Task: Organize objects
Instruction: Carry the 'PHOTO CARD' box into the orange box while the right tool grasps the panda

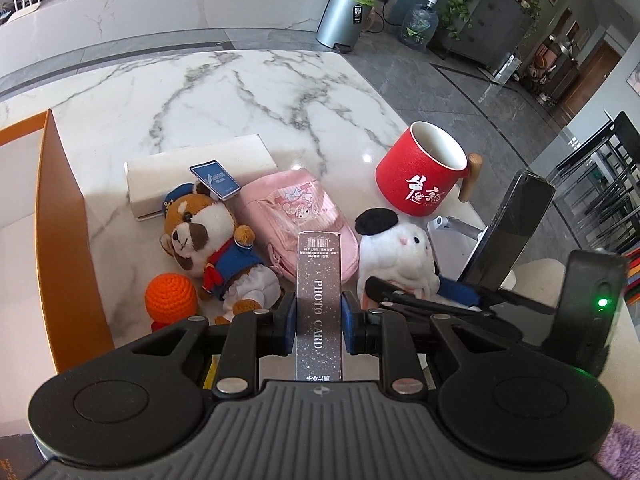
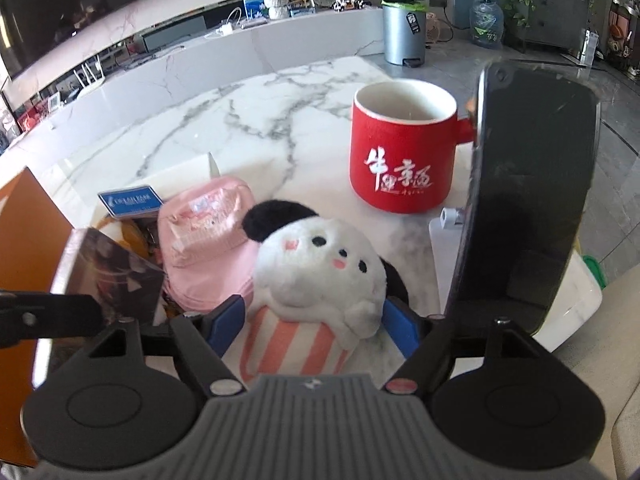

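Presently, the left gripper is clenched on a tall silvery box printed "PHOTO CARD", blue pads pressed to both long sides, at lower centre of the left wrist view. Behind it on the white marble tabletop lie a pink fabric pouch, a brown-and-white plush dog in a blue outfit and an orange crocheted ball. An orange box wall stands at left.

The right gripper is spread wide around a white plush panda in a pink-striped cup; whether its pads touch the plush cannot be told. A red ceramic mug with white characters stands upper right of centre, beside an upright black phone at right.
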### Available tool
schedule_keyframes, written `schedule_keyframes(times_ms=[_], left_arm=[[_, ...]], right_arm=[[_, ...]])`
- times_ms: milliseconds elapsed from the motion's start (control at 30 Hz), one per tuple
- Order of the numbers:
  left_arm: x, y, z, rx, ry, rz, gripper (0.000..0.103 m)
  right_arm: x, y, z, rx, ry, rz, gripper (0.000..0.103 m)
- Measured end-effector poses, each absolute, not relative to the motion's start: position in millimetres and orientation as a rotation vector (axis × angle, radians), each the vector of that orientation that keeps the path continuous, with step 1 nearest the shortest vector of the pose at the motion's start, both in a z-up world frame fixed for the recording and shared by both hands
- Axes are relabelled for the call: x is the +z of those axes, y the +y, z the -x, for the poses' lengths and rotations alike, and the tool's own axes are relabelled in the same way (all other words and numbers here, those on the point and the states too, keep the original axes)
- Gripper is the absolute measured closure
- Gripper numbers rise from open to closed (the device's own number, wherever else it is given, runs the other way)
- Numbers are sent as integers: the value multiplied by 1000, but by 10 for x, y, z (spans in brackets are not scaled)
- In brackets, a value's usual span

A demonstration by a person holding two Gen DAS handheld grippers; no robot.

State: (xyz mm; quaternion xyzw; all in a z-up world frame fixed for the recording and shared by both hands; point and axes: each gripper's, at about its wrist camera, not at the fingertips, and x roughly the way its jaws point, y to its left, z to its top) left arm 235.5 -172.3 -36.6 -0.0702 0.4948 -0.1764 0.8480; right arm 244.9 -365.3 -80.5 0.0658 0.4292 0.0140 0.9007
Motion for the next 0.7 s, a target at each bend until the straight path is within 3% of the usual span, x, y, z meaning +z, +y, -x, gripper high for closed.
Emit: schedule_keyframes(times_ms=[233, 700], left_arm=[[-200, -1556, -2216, -382, 1005, 200, 77], [745, -408, -1475, -299, 799, 279, 77]], right_arm=[[-762, -3599, -2333, 24, 871, -116, 43], [226, -3124, -1592, 228, 661, -164, 44]])
